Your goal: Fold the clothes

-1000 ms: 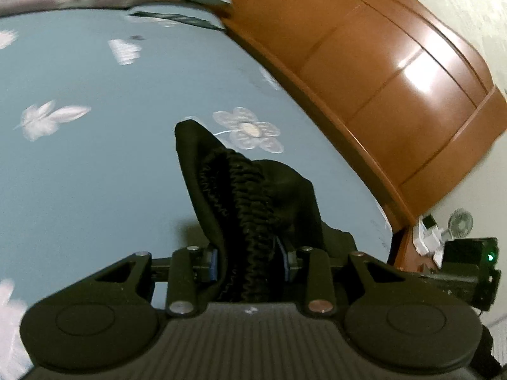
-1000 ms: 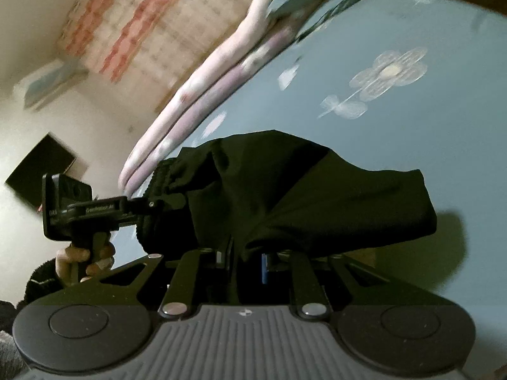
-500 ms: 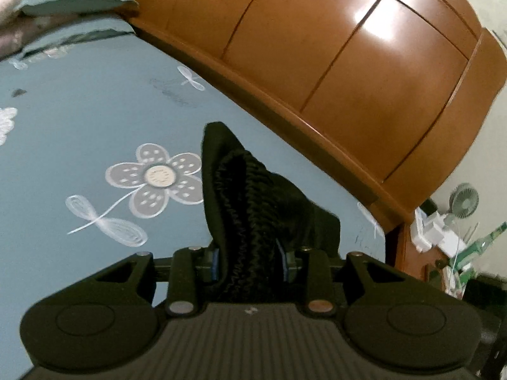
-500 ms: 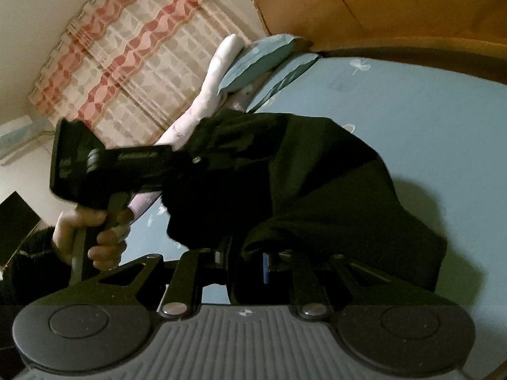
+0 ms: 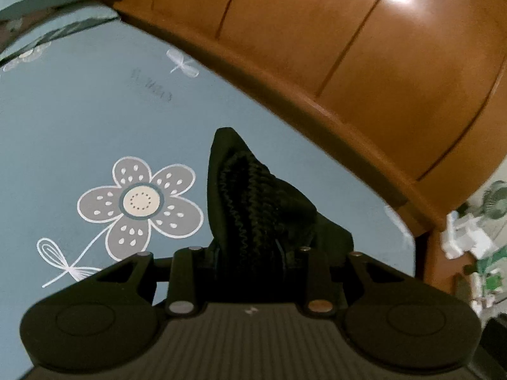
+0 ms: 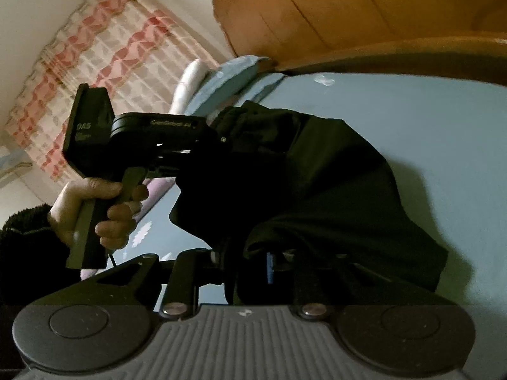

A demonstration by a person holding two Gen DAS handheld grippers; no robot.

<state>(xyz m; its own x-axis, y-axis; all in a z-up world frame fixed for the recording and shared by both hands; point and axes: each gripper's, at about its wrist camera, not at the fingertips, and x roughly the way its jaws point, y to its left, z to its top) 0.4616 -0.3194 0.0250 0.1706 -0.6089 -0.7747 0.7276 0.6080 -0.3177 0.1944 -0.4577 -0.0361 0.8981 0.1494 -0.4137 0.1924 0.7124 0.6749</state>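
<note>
Garment: black garment (image 6: 332,196) held above the bed (image 5: 79,120), slung between both grippers.
Left gripper (image 5: 250,253): fingers clamped on the ribbed waistband, bunched upright.
Right gripper (image 6: 253,266): fingers pinched on a fold of the cloth; left hand (image 6: 92,209) seen beyond.
Long axis: runs gripper to gripper, slack cloth sagging toward the bed.
Nearer the headboard (image 5: 348,63): left side, as judged.

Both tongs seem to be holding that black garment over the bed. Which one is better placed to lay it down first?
Probably the left tongs: they grip the gathered waistband, low over the bedsheet. The right tongs hold the black garment where more cloth hangs.
</note>
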